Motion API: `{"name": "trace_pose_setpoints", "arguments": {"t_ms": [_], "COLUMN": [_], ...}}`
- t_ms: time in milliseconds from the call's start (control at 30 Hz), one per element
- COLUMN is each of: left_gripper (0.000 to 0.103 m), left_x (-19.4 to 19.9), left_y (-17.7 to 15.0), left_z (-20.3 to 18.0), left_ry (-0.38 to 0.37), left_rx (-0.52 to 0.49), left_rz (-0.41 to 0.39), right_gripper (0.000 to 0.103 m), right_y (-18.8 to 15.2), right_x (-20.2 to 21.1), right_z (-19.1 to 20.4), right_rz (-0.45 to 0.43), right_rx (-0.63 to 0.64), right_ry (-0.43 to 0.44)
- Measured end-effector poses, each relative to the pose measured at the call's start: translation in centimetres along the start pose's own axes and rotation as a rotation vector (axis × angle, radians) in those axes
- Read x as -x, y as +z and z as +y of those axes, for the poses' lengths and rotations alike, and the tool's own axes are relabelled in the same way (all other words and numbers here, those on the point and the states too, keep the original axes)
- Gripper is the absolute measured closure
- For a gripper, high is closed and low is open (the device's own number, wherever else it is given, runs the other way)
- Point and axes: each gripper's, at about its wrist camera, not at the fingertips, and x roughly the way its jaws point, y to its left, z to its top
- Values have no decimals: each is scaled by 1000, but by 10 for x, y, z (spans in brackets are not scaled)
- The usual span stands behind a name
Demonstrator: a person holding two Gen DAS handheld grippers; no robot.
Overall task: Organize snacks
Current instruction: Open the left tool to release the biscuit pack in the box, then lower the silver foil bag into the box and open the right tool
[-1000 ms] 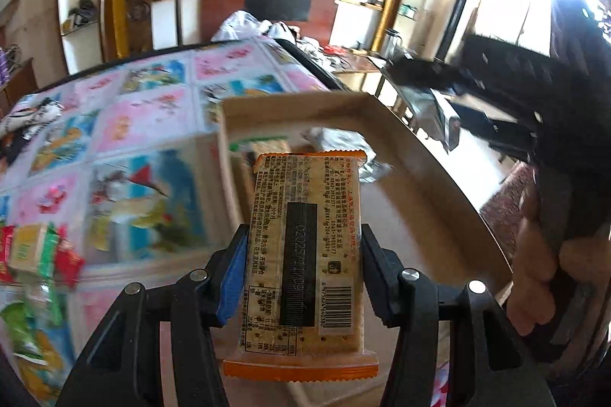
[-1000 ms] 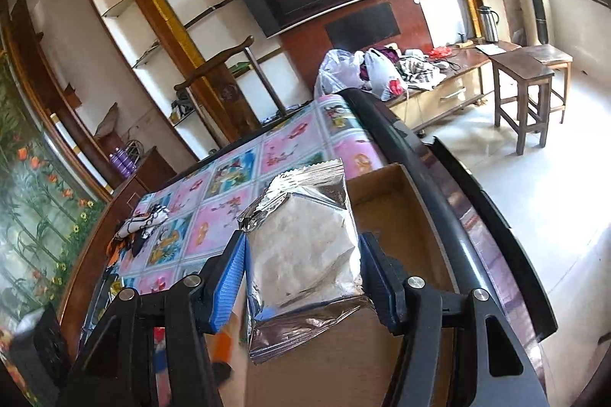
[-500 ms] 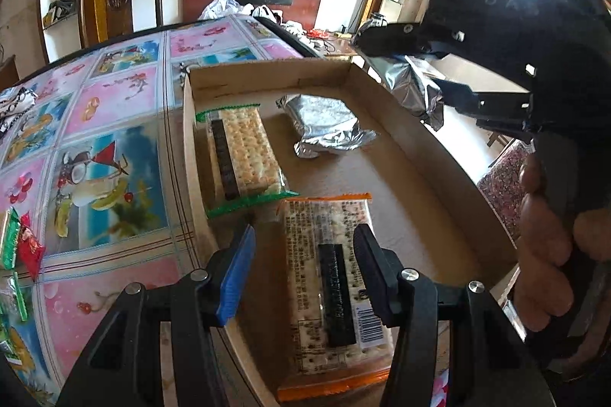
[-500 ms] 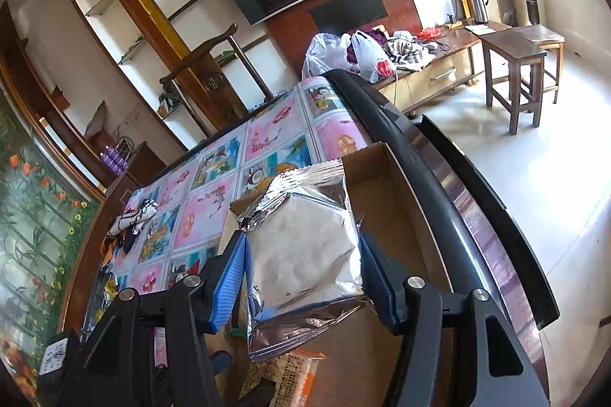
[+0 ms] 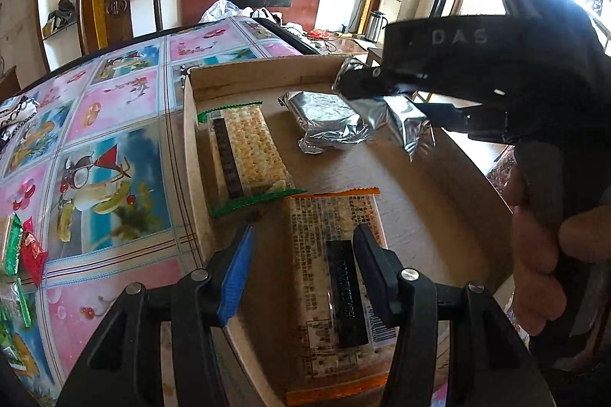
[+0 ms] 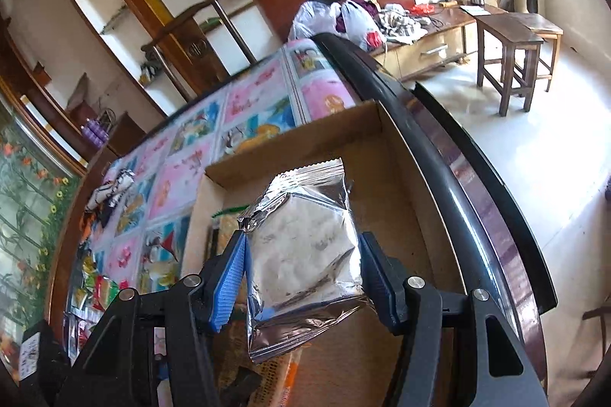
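Note:
A shallow cardboard box (image 5: 191, 147) lies on the patterned tablecloth. Inside it are a green-edged cracker packet (image 5: 244, 151), a silver foil packet (image 5: 328, 120) and an orange-edged cracker packet (image 5: 328, 254). My left gripper (image 5: 301, 265) hovers open just over the orange packet, which lies flat on the box floor with a gap beside the blue pad. My right gripper (image 6: 301, 246) is shut on a second silver foil packet (image 6: 305, 254) and holds it above the box (image 6: 298, 139). In the left wrist view that right gripper (image 5: 385, 101) hangs over the box's far right part.
Several loose snack packets (image 5: 23, 250) lie on the tablecloth left of the box. A person's hand (image 5: 534, 254) grips the right gripper's handle. The table's dark rounded rim (image 6: 439, 139) runs just right of the box. Wooden stools (image 6: 508, 63) stand on the floor beyond.
The orange packet went from being held up between my left fingers to lying flat in the box. My right gripper sank with the foil packet and came over the box.

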Motion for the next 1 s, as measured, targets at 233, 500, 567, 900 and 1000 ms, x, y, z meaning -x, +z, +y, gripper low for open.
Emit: {"name": "trace_pose_setpoints", "arguments": {"t_ms": [233,500,567,900,1000], "left_gripper": [50,50,50,50,50], "left_x": [0,0,0,-1,0], "left_y": [0,0,0,1,1], "left_z": [1,1,0,0,0], "left_ry": [1,0,-3,-8,-5], "left_rx": [-2,-1,0,-3,-6], "left_rz": [-2,-2,-1,0,-6], "right_gripper": [40,39,39,30,26], "right_y": [-4,-5,-5,-6,-6], "right_x": [-15,-21,-22,-24,-24], "right_z": [6,7,8,13,14], "right_rz": [58,78,81,94,92], "right_rx": [45,56,64,77,80], "right_ry": [-42,-67,-70,-77,-81]}}
